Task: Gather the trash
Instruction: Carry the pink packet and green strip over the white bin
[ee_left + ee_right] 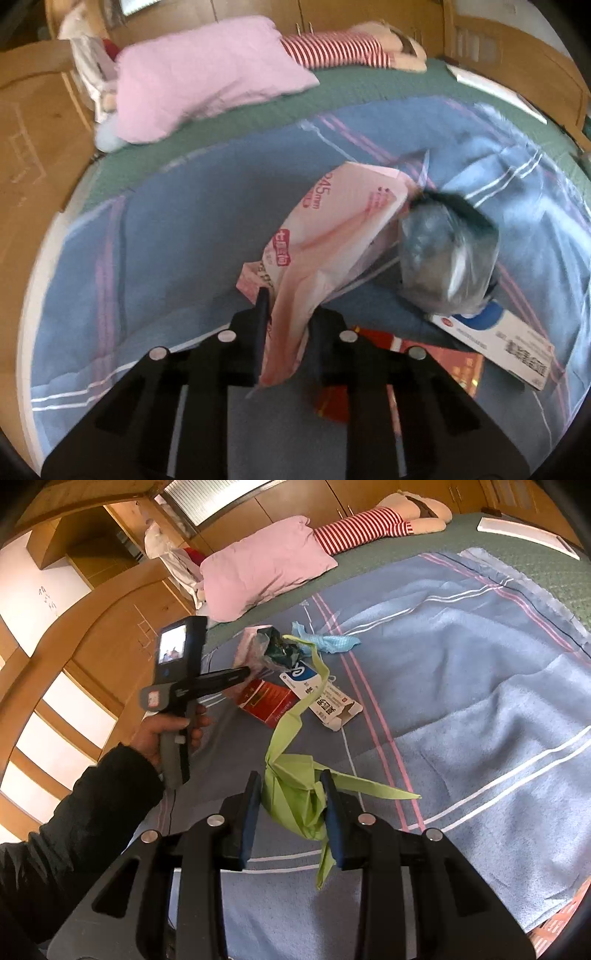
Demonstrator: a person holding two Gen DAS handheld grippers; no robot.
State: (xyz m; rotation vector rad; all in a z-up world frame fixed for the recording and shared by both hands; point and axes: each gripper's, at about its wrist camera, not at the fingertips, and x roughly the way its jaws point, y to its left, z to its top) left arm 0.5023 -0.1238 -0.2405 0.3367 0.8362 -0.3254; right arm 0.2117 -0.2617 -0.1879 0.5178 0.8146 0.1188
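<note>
Pink printed wrapper (325, 236) pinched in left jaws, crumpled green bag (295, 797) clamped in right jaws

Both views are lit by soft daylight, brightest at the window (218, 498) (overexposed). Shadows are faint. The left wrist view is smeared by motion blur; the right is sharp. Edges are bowed and blackened by fisheye distortion.

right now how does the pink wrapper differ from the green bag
The pink wrapper is pale pink with red print, pinched in the left gripper; the green bag is plain lime green, clamped in the right gripper. The wrapper looks broad, the bag trails long thin strips. Both are crumpled and limp.
</note>
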